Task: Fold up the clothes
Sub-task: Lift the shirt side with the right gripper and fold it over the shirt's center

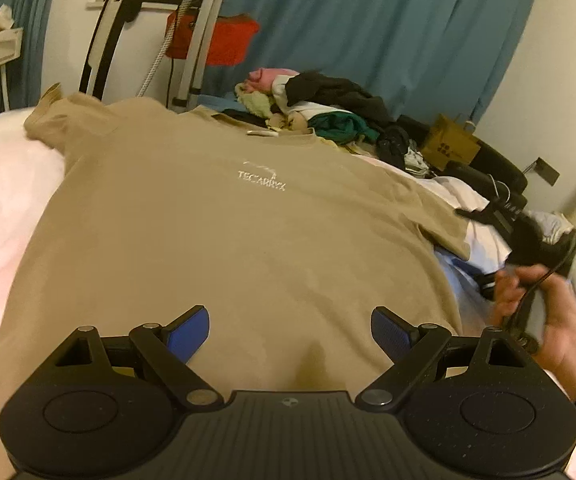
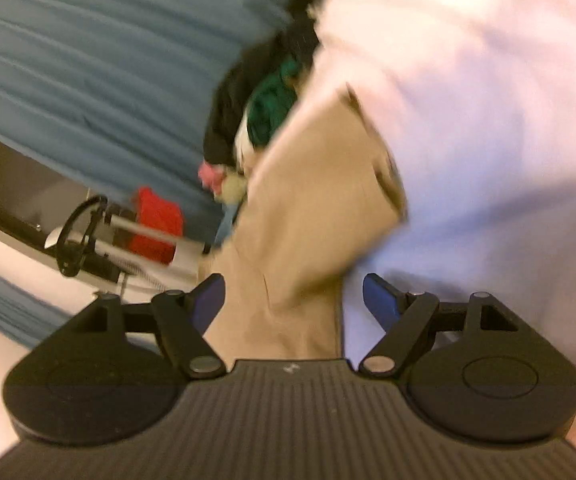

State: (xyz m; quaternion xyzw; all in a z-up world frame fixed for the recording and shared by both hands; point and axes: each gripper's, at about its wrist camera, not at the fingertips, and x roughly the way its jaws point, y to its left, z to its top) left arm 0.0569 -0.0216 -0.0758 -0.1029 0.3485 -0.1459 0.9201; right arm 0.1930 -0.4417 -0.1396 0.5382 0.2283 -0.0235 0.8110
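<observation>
a white bed sheet [image 1: 4,184] covers the bed and takes up most of the lower scene, and behind it a blue curtain [image 1: 368,32] hangs across the far wall. spread flat on the sheet, front up, lies a large tan t-shirt [image 1: 216,248] with a small white logo [image 1: 262,182] on the chest; its collar points away toward the far end of the bed and one sleeve lies out to each side. beyond the collar sits a heap of unfolded clothes [image 1: 320,104], black, green, pink and pale pieces mixed together, and to its right a brown paper bag [image 1: 450,142] stands near the wall. at the right edge of the left wrist view the person's right hand [image 1: 548,312] grips the handle of the other tool, blurred. the left gripper [image 1: 290,332] hovers over the shirt's lower part with its blue pads [image 1: 190,334] wide apart, nothing between them but the cloth beneath. the right wrist view is tilted and smeared; there the right gripper [image 2: 294,300] is likewise released, jaws spread, with the tan t-shirt [image 2: 308,216] running away between them and white sheet [image 2: 488,120] to its right, and whether the pads touch the cloth cannot be told.
</observation>
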